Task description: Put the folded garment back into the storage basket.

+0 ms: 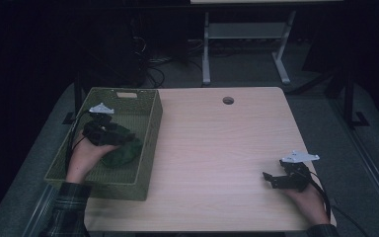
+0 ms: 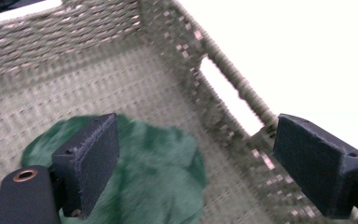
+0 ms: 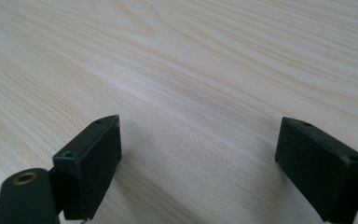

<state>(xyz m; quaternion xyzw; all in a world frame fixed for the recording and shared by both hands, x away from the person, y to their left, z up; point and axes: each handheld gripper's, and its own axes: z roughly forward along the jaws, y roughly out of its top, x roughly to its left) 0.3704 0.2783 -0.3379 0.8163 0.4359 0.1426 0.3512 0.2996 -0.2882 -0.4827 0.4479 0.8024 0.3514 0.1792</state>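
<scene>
High view: looking down on a pale wooden table (image 1: 217, 163), with a person's two forearms coming in from the bottom edge.
Basket: a green woven basket (image 1: 150, 131) is sitting on the left part of the table, its long side running away from the person; a slot handle is showing in its far end wall.
Green item: a dark green, fuzzy, soft-looking thing (image 1: 126, 150) is lying on the basket floor, toward the near half and close to the wall that faces the middle of the table. What it is exactly, I cannot tell.
Left tongs: the left tongs (image 1: 123, 139) are reaching into the basket from the person's left hand (image 1: 84, 160), hovering right over the green item. In the left gripper view the left tongs (image 2: 196, 163) are standing wide apart with nothing between the jaws; the green item (image 2: 158, 172) is lying below and behind the left jaw, and the basket wall (image 2: 205, 88) with its slot handle is running between the jaws toward the right one.
Right tongs: the right tongs (image 1: 269, 180) are resting low at the near right of the table, held by the right hand (image 1: 308, 200), well apart from the basket. In the right gripper view the right tongs (image 3: 198, 163) are gaping wide over bare wood grain (image 3: 191, 70), gripping nothing.
Table hole: a round cable hole (image 1: 228, 100) is sitting near the far edge.
Sleeve: a plaid sleeve (image 1: 66, 212) is covering the left forearm.
</scene>
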